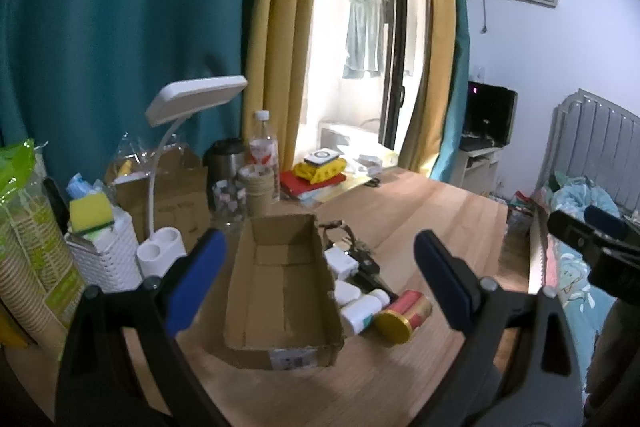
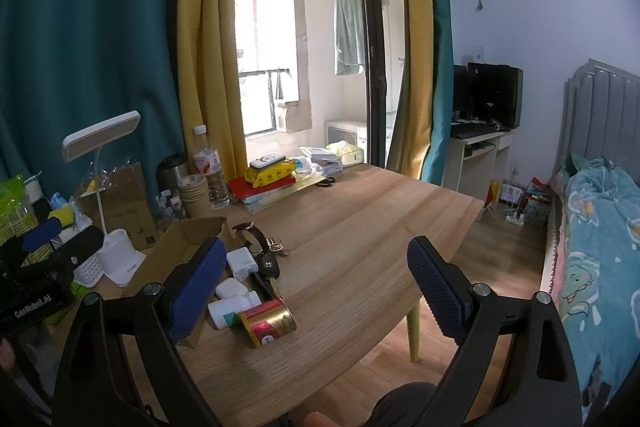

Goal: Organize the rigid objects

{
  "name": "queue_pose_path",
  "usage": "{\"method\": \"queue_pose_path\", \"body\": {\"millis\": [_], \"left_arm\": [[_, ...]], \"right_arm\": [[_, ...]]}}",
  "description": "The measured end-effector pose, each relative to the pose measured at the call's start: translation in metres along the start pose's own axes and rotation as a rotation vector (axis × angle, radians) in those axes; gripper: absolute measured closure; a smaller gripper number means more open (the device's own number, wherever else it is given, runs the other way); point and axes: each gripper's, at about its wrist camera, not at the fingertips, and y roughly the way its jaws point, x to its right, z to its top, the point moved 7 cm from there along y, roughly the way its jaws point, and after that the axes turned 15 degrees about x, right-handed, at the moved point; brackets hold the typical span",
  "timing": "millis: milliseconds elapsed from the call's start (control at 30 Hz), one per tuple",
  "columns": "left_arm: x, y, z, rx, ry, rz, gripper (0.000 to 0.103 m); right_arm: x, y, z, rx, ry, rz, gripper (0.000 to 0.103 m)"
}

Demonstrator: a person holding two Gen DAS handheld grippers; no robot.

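An open, empty cardboard box (image 1: pixel 280 287) lies on the wooden table; it also shows in the right wrist view (image 2: pixel 176 251). To its right lie a red and gold can (image 1: pixel 404 313) (image 2: pixel 267 321), a white bottle (image 1: pixel 364 309) (image 2: pixel 232 309), a white earbud case (image 2: pixel 230 287), a white charger (image 1: pixel 342 261) (image 2: pixel 241 262), a car key (image 2: pixel 267 265) and a watch (image 2: pixel 252 231). My left gripper (image 1: pixel 320 283) is open and empty above the box. My right gripper (image 2: pixel 316 287) is open and empty, right of the objects.
A white desk lamp (image 1: pixel 192 99), a white basket with a sponge (image 1: pixel 102 247), paper cups (image 1: pixel 260 193), a water bottle (image 1: pixel 264 151) and a thermos (image 1: pixel 224 163) stand at the table's back left. Books and a yellow pack (image 2: pixel 268 175) lie further back. A bed (image 2: pixel 600 247) is right.
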Motion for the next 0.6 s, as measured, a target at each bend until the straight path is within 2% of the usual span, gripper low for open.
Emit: {"method": "queue_pose_path", "body": {"millis": [600], "left_arm": [[-0.0005,0.0013,-0.0054,-0.013,0.016,-0.002,0.008]], "right_arm": [[-0.0027,0.0044,-0.0063,-0.007,0.005,0.009,0.009]]}}
